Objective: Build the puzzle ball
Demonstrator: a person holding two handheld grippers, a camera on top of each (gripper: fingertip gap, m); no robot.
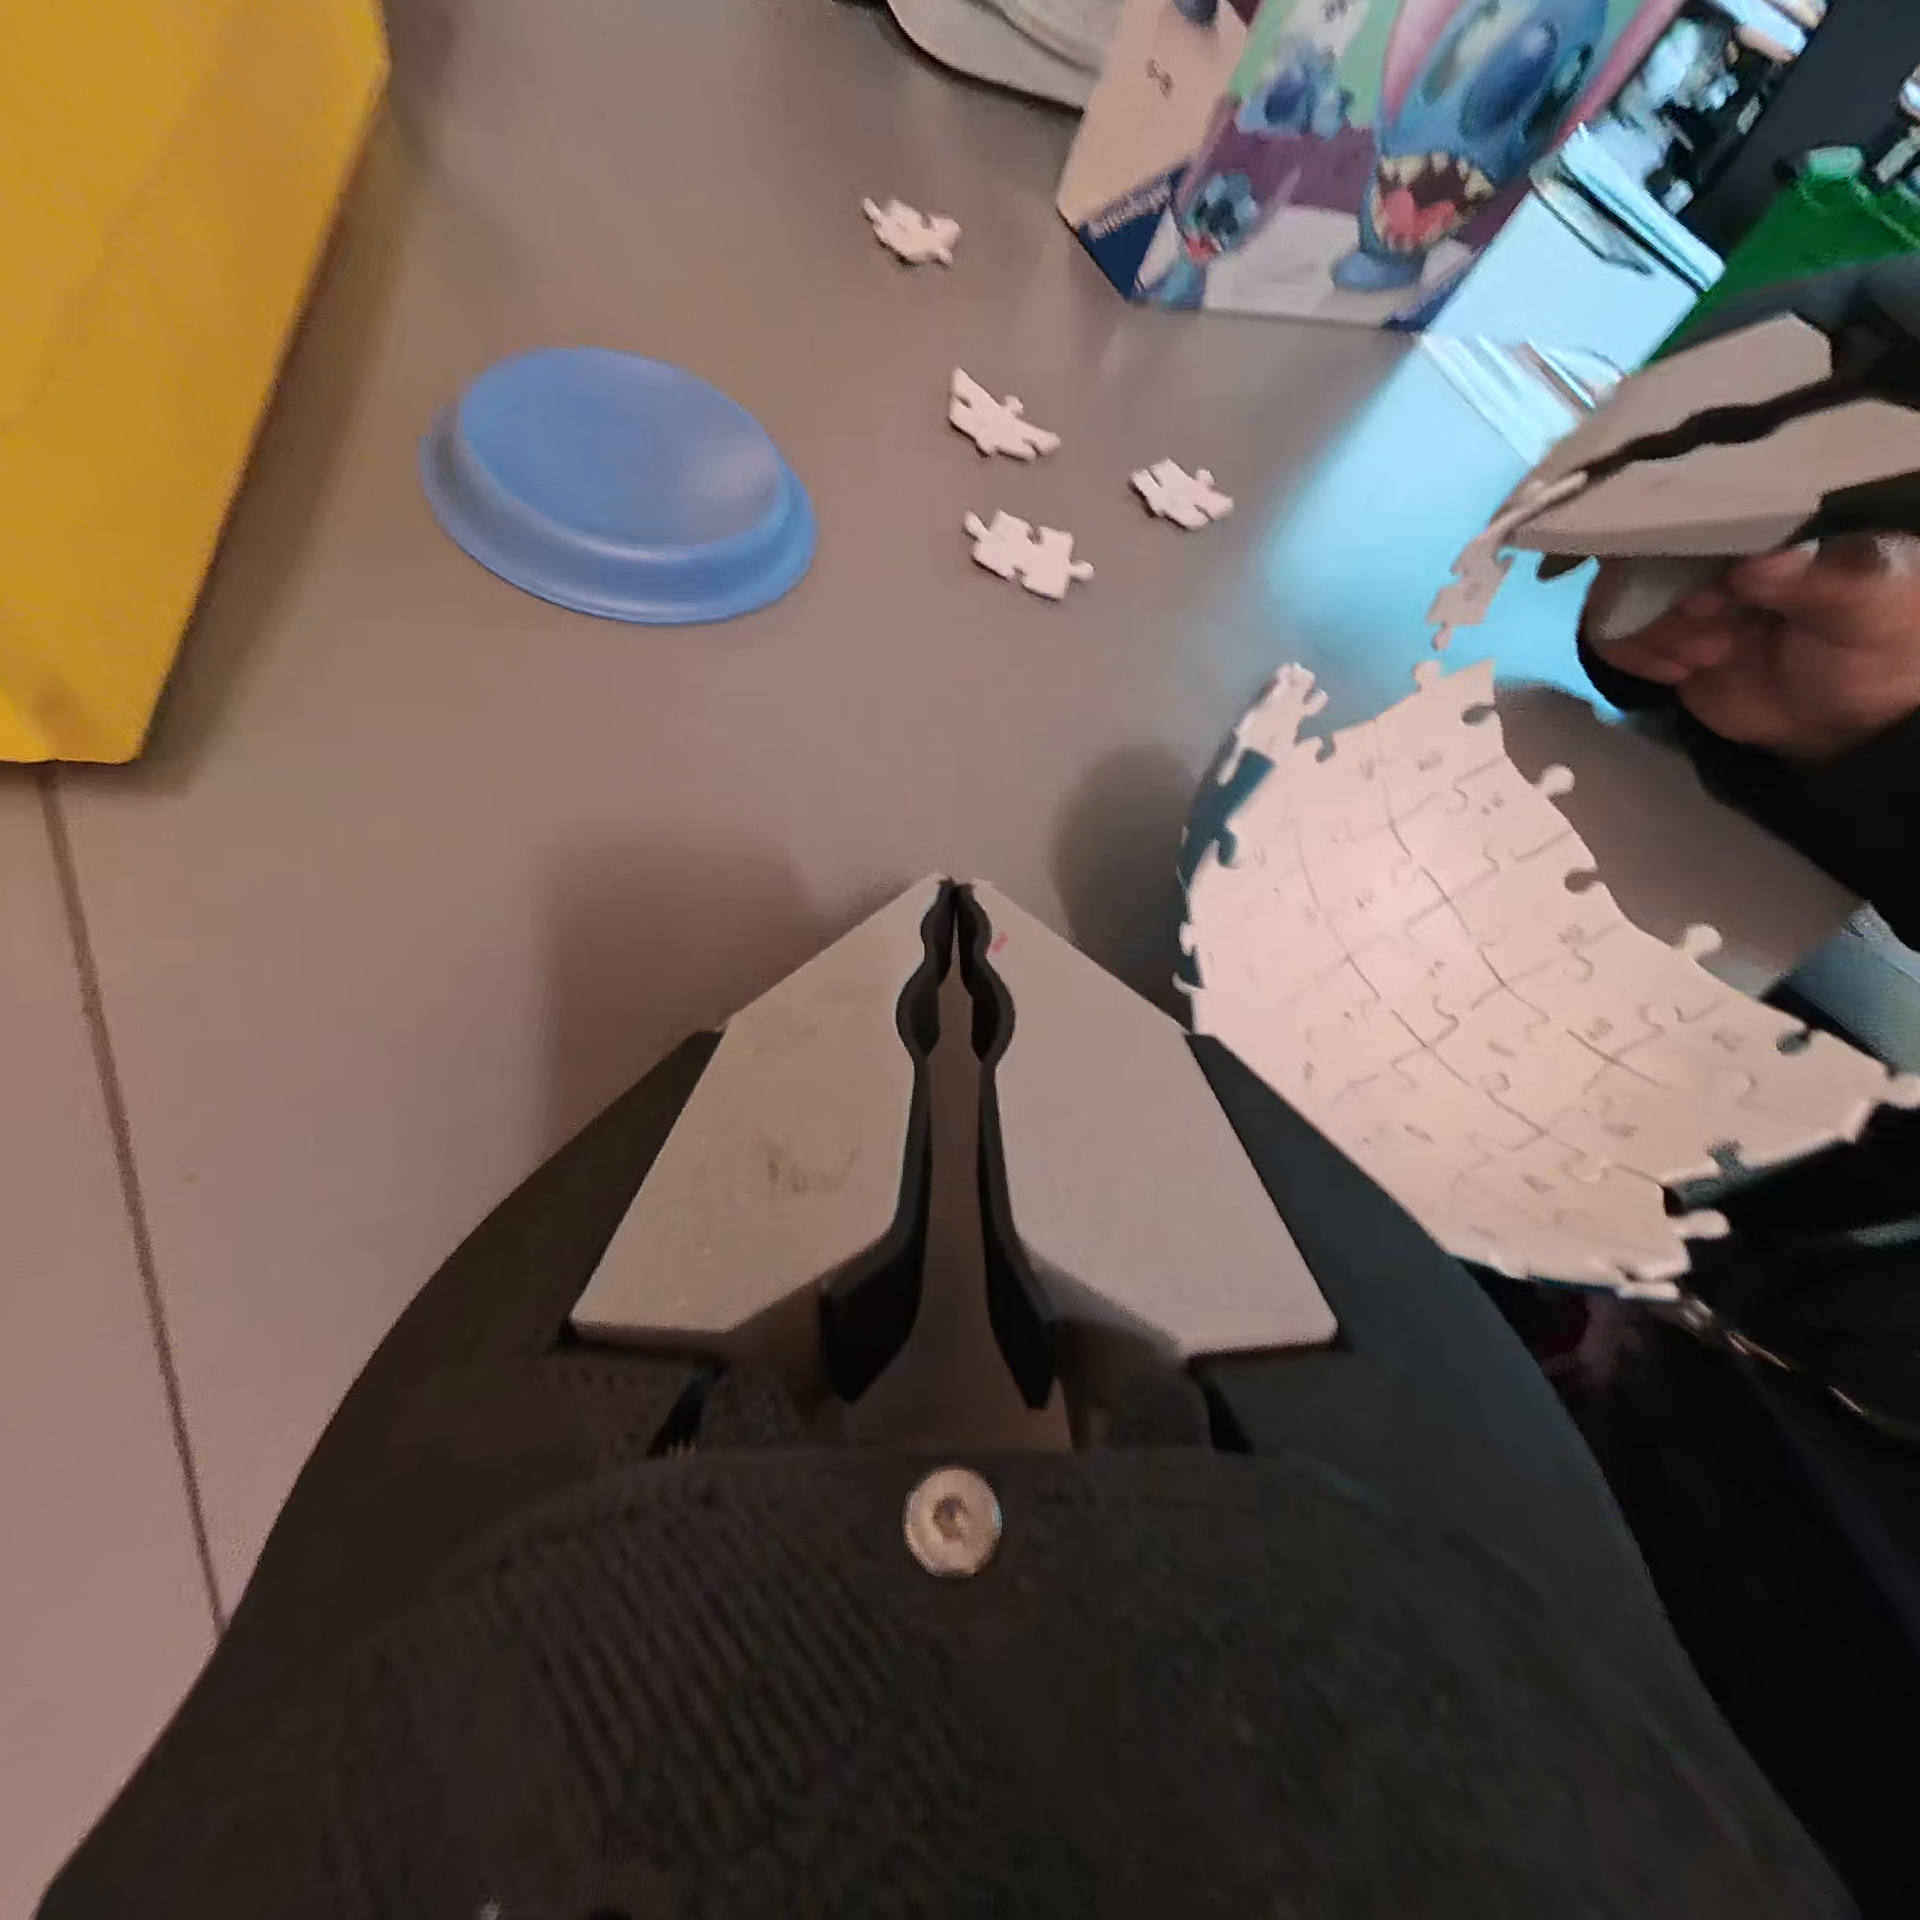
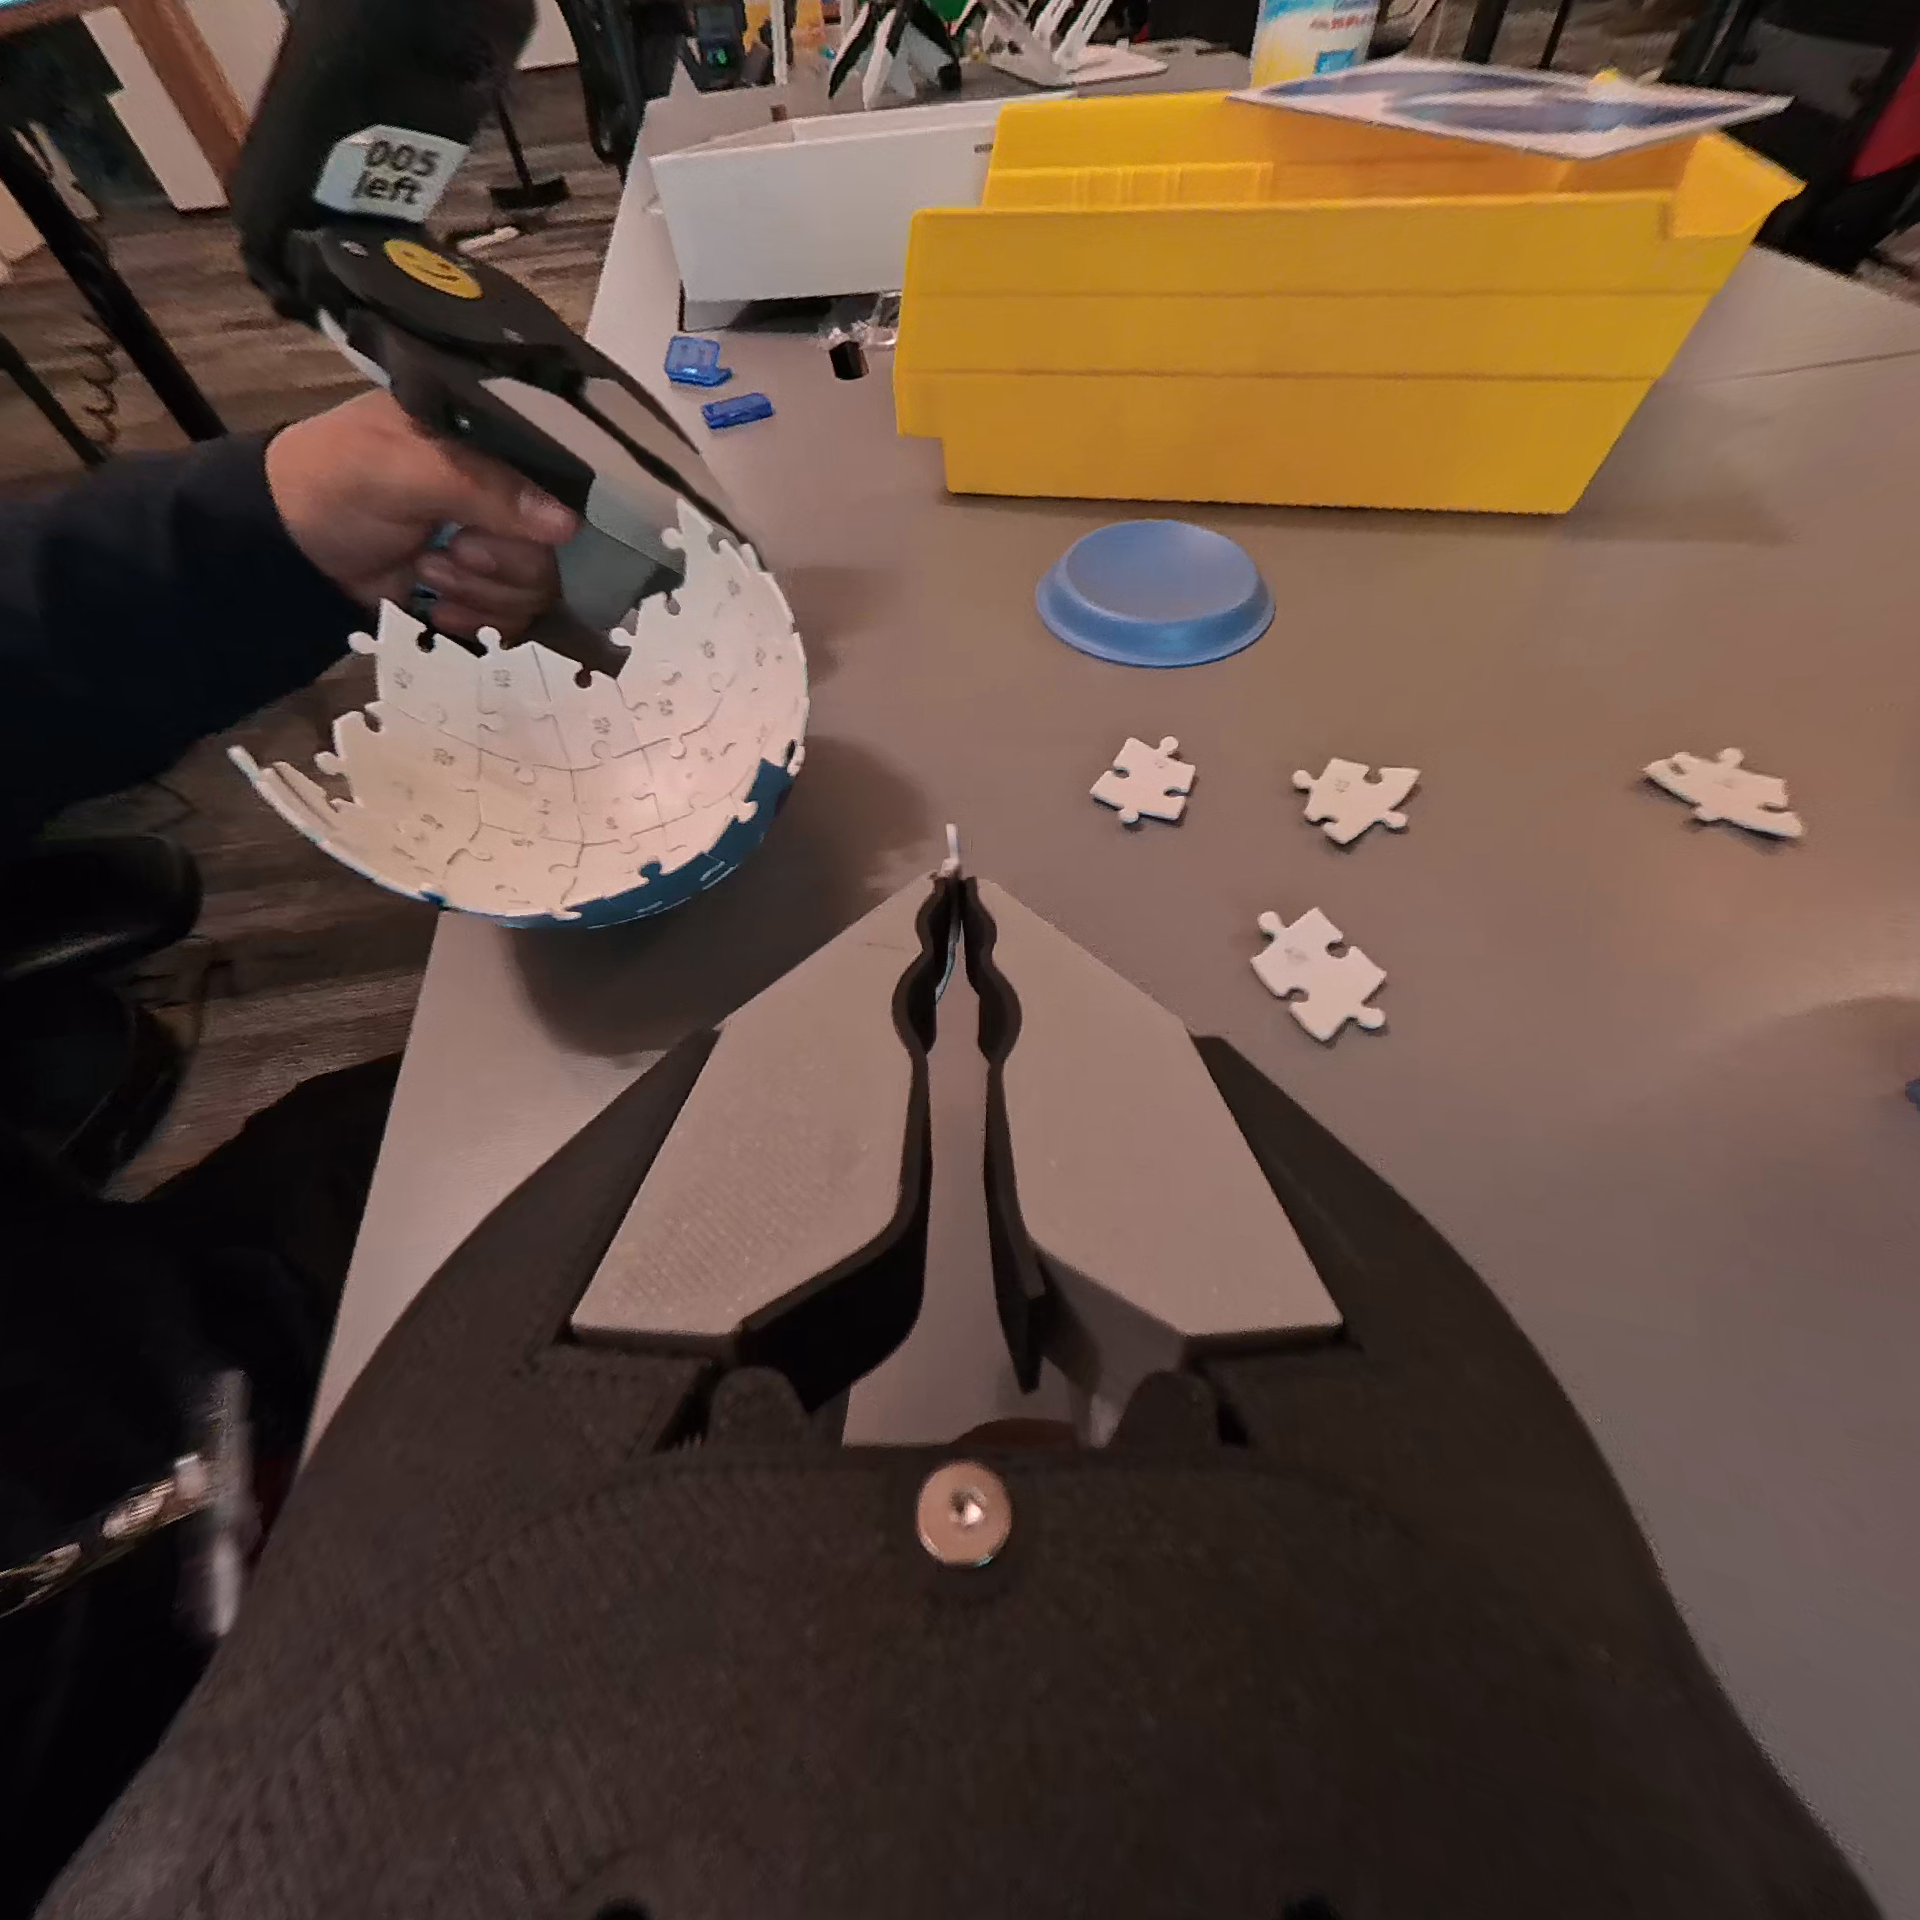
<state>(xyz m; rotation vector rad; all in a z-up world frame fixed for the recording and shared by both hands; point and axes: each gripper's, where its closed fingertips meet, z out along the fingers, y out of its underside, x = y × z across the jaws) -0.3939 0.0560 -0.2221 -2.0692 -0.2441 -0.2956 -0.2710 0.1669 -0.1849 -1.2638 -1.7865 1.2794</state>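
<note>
The half-built puzzle ball [image 1: 1455, 997] is an open bowl, white inside and blue outside, tilted at the table's near corner [image 2: 540, 769]. My left gripper [image 1: 948, 894] is shut with nothing seen between its jaws. It lies against the outside of the ball's rim, and in the right wrist view [image 2: 608, 613] the rim partly hides it. My right gripper [image 2: 951, 883] is shut on a white puzzle piece [image 2: 951, 847], seen edge-on at its tips, just right of the ball. In the left wrist view this gripper [image 1: 1558, 488] holds the piece [image 1: 1470, 587] above the ball's far rim.
Several loose white pieces [image 2: 1320, 971] lie on the grey table [image 2: 1558, 1143], with a blue round stand [image 2: 1155, 594] beyond them. A yellow bin [image 2: 1299, 301] and a white box [image 2: 810, 208] stand behind. The puzzle's printed box [image 1: 1351, 156] stands at the table's far edge. Across from one pair of fingers to the other is roughly 20 cm.
</note>
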